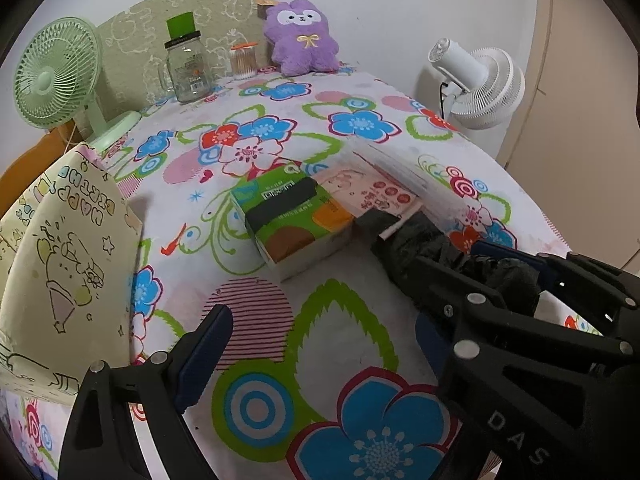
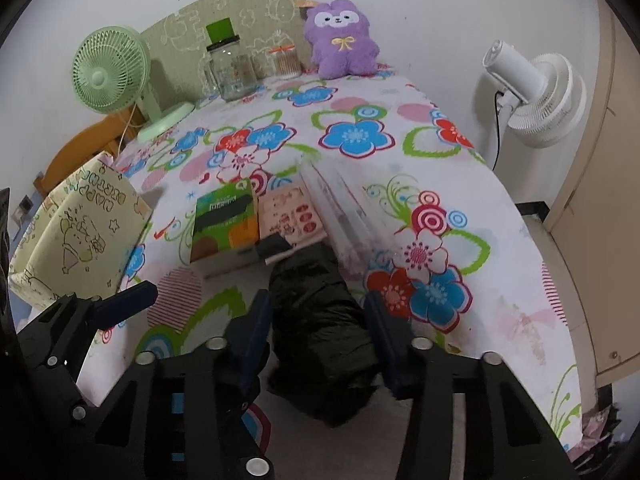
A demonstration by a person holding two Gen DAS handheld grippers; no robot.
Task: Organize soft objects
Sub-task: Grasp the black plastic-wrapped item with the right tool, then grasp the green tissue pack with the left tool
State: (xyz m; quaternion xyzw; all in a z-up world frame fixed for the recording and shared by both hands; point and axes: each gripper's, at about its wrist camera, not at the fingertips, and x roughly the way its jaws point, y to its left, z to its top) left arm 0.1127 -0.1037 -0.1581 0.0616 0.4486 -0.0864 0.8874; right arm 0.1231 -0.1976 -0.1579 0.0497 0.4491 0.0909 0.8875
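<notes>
A black crumpled plastic-bag bundle (image 2: 316, 320) lies on the flowered tablecloth (image 2: 360, 140) near its front. My right gripper (image 2: 318, 300) is shut on it, one blue pad pressing each side. Just behind the bundle, side by side, lie a green tissue pack (image 2: 224, 220), a pink printed pack (image 2: 290, 212) and a long clear package (image 2: 340, 200). My left gripper (image 1: 320, 336) hangs open over bare cloth, in front of the green tissue pack (image 1: 296, 220) and left of the bundle (image 1: 416, 240). A purple plush (image 1: 302, 38) sits against the back wall.
A cream paper gift bag (image 1: 68, 260) stands at the left table edge. At the back are a green desk fan (image 1: 56, 76), a glass jar (image 1: 188, 68) and a small tub of sticks (image 1: 244, 60). A white fan (image 1: 480, 84) stands beyond the right edge.
</notes>
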